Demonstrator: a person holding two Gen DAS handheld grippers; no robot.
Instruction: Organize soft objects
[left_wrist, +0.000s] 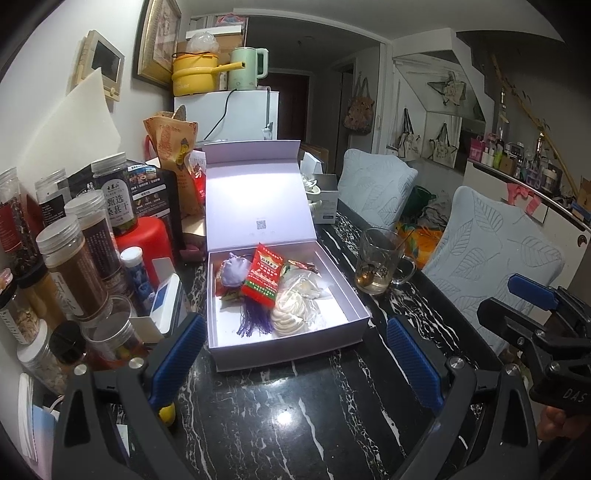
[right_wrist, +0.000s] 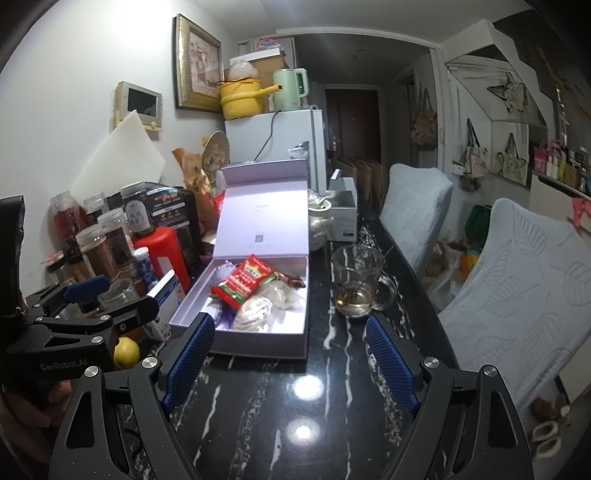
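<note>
An open pale lilac box (left_wrist: 355, 295) (right_wrist: 192, 302) lies on the black marbled table, its lid standing up behind it. Inside are a red snack packet (left_wrist: 263, 276) (right_wrist: 246, 280), a lilac pouch with a purple tassel (left_wrist: 233, 272) (right_wrist: 223, 272), a white crumpled soft item (left_wrist: 291, 314) (right_wrist: 254, 313) and a clear bag (left_wrist: 306, 286). My left gripper (left_wrist: 295, 354) is open and empty, just short of the box's front wall. My right gripper (right_wrist: 291, 360) is open and empty too, before the box's right front corner.
Several jars and a red canister (left_wrist: 146, 243) crowd the table's left side, with a lemon (right_wrist: 126, 351) near the left gripper. A glass mug with liquid (left_wrist: 376, 260) (right_wrist: 356, 282) stands right of the box. Two cushioned chairs (left_wrist: 491, 258) line the table's right edge.
</note>
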